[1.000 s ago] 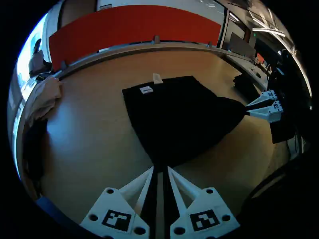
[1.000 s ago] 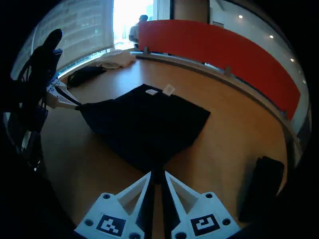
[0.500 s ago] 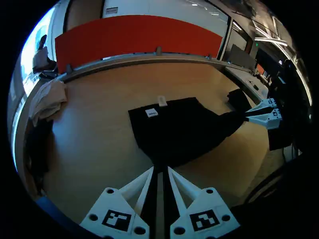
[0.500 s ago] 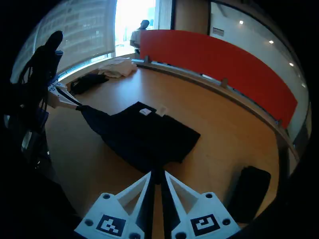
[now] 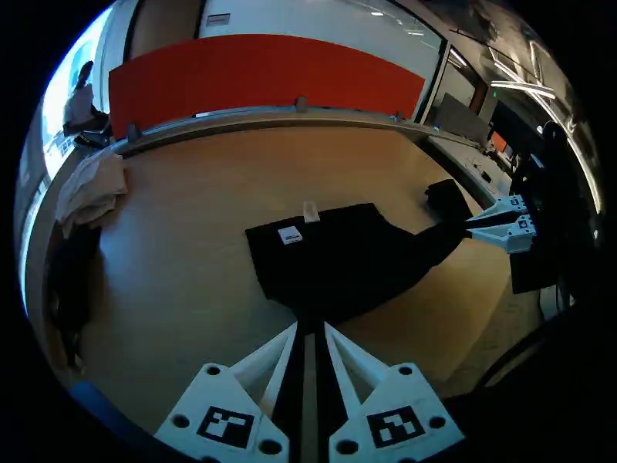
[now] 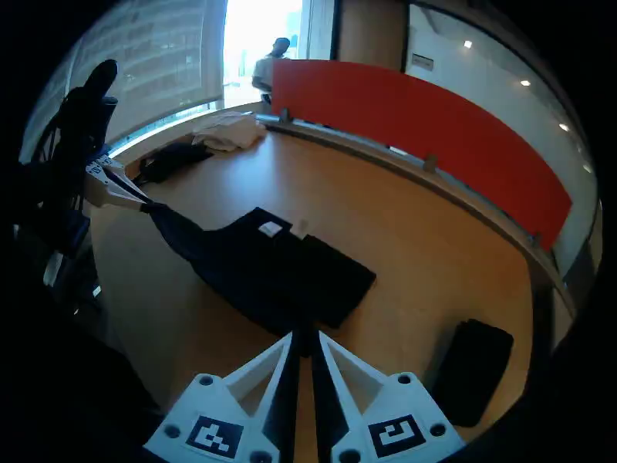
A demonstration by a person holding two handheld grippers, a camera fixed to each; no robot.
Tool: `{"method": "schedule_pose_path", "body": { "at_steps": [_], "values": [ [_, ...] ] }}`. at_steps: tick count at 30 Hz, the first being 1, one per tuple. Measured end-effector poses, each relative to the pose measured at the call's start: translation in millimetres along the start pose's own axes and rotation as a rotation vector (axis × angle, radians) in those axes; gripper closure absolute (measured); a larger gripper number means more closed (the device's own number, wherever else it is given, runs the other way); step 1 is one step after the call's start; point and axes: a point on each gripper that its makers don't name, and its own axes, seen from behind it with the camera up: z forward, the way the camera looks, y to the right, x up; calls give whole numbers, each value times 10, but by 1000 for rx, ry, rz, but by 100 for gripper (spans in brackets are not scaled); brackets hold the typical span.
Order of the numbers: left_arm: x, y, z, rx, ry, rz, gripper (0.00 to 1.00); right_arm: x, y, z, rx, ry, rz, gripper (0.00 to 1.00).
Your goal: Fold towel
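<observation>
The black towel (image 5: 339, 255) lies mid-desk. Its far edge, with the white tag (image 5: 290, 235), rests flat on the desk (image 5: 177, 255), and its two near corners are lifted. The left gripper (image 5: 311, 324) has its jaws closed on one corner at 6 o'clock in the left gripper view. The right gripper (image 6: 303, 333) has its jaws closed on the other corner at 6 o'clock in the right gripper view. Each gripper also appears in the other's view, at 3 o'clock and at 9 o'clock, with cloth drawn to a point at its tips. How much cloth sits in each pinch is hard to judge, dark against dark.

Over the last second both grippers have risen and drawn back. The towel now looks smaller and farther off, and more bare desk shows around it. The corner held at 3 o'clock in the left gripper view has stretched from a broad flap into a narrow tongue.

I take this to mean the near edge is lifted clear, ready to be carried over to the tagged edge for the first fold. The pull looks uneven, so the crease may skew unless the corners are levelled.
</observation>
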Motion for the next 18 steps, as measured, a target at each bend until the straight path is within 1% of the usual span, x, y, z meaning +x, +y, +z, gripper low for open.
{"method": "schedule_pose_path", "body": {
  "at_steps": [5, 11, 18],
  "values": [
    [45, -25, 28, 4, 9, 0, 91, 20, 18, 28, 0, -1, -5, 90],
    [165, -83, 85, 9, 27, -7, 91, 76, 83, 103, -2, -1, -20, 90],
    [315, -181, 249, 21, 48, -8, 91, 144, 209, 271, -8, -8, -27, 90]
  ]
}}
